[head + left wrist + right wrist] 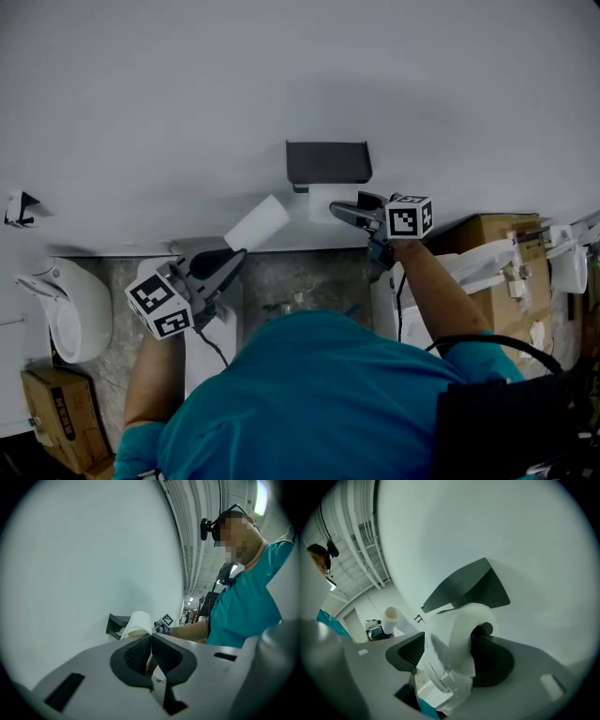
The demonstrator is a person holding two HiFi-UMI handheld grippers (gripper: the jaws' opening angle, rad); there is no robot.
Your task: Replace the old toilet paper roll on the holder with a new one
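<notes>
Releasing, by the look of it, a full white roll (459, 634) hung on the dark wall holder (468, 588), right gripper (449, 652) jaws spread wide either side. Pinching a second roll (258, 223), likely the old one, aside in the clamped left gripper (151, 648). Next: backing straight out without snagging paper.

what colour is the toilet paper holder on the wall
The holder is dark grey, almost black, against the white wall. It shows best in the right gripper view.

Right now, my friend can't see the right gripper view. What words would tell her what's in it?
A white toilet paper roll hangs under a dark holder on a white wall, between the open jaws of the right gripper.
</notes>
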